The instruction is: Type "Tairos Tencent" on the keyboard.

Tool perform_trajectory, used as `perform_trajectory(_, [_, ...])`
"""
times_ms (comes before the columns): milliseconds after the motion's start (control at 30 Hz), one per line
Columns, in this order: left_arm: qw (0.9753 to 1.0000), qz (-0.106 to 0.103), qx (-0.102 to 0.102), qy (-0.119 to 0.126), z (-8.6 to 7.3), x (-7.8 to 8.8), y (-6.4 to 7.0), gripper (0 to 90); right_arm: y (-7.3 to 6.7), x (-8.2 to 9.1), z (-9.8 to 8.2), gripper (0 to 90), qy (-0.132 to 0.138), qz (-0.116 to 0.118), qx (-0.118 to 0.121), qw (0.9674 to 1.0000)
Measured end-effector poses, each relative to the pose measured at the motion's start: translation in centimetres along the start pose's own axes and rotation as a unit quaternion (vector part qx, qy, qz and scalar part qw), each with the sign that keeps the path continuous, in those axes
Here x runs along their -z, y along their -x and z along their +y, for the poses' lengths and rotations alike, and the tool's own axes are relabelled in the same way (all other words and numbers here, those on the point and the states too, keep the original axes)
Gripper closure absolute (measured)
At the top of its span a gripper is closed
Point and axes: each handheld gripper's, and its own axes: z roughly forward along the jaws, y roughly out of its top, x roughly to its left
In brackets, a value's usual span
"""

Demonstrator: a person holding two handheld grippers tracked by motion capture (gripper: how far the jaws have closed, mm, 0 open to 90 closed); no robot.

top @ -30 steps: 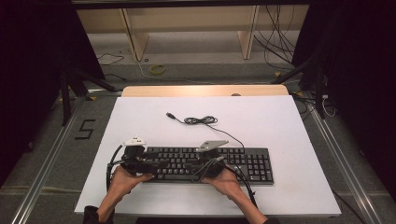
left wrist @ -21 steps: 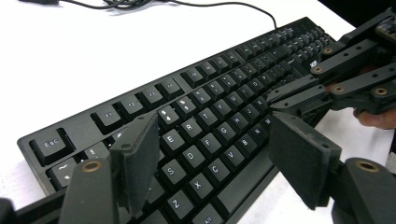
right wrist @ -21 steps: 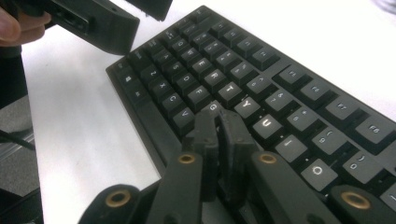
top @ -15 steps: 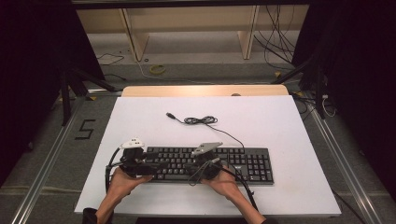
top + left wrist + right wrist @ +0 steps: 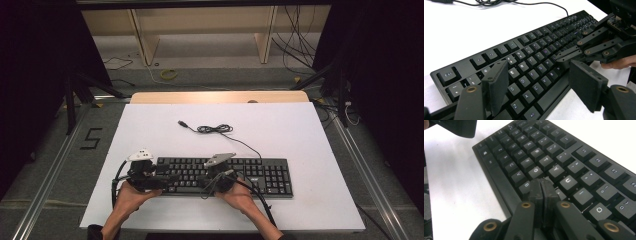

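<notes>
A black keyboard point(image 5: 250, 172) lies on the white table top point(image 5: 280, 125), near its front edge. Its cable point(image 5: 215, 129) coils behind it and ends in a loose plug. My left gripper point(image 5: 161, 181) is open at the keyboard's left end, in the left gripper view point(image 5: 537, 72) with one jaw over the left-hand keys and the other off the front edge. My right gripper point(image 5: 541, 185) is shut with nothing between its pads. Its joined tips sit low over the keys just past B and G. From the left gripper view, the right gripper point(image 5: 562, 59) reaches in from the right.
The table's front edge point(image 5: 220, 227) runs just below both hands. Bare white surface lies behind and to either side of the keyboard. A wooden board point(image 5: 220, 96) lines the far edge, with floor cables and shelf legs beyond.
My right gripper has shifted slightly left and toward the near edge over the keyboard. The left gripper and the keyboard have stayed put.
</notes>
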Motion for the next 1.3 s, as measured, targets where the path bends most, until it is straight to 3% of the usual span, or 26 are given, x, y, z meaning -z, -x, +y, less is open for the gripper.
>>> perform_trajectory(500, [1.0,0.0,0.0,-0.001,-0.1,-0.1,0.0,31.9,-0.1,-0.3,-0.2,89.7,-0.005,0.002,-0.002,1.0])
perform_trajectory(767, [1.0,0.0,0.002,-0.002,-0.2,-0.2,-0.1,32.0,0.3,1.0,0.2,80.4,0.019,0.017,-0.016,0.9995])
perform_trajectory(1300, [0.9999,-0.002,-0.006,-0.011,-0.1,-0.3,0.1,32.1,0.4,2.2,0.4,66.4,0.046,0.026,-0.017,0.9985])
